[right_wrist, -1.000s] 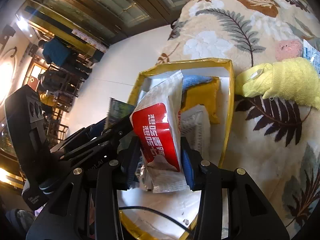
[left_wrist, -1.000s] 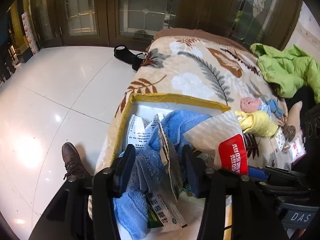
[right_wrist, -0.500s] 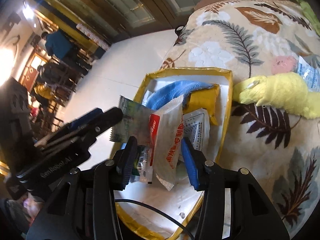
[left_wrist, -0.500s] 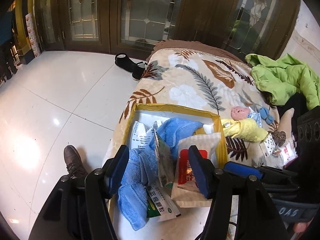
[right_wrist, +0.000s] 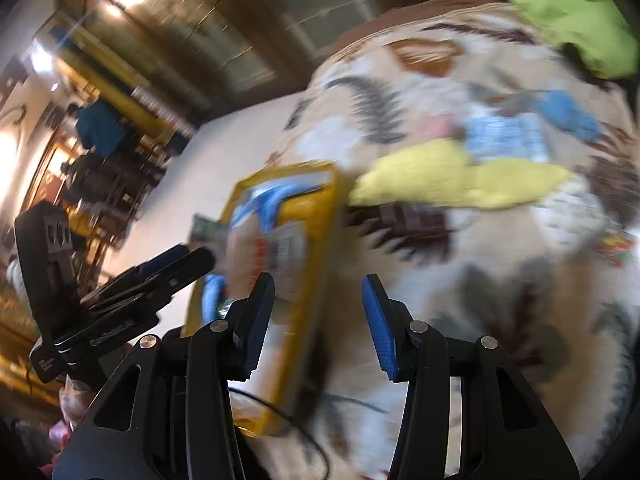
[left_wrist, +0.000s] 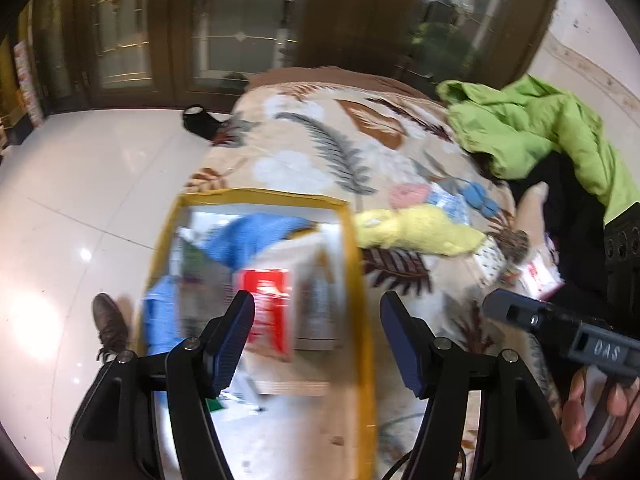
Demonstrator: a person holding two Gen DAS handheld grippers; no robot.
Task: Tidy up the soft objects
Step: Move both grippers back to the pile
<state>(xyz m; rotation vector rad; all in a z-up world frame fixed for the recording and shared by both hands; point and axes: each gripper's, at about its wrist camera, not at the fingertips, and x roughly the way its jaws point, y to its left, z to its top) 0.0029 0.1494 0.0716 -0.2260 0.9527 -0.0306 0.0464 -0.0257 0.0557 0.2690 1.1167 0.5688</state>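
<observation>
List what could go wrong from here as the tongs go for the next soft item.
1. The fluffy yellow towel overlaps a blue-and-white printed packet; a grab may drag both.
2. The yellow-rimmed box is already heaped, with the blue towel over one side, so more items may spill out.
3. Both views are blurred, and the left tongs and right tongs sit close together, so they may collide.

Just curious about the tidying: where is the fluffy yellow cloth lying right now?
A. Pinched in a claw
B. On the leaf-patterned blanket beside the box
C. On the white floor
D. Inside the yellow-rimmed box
B: the yellow cloth lies on the blanket, just outside the box.
</observation>
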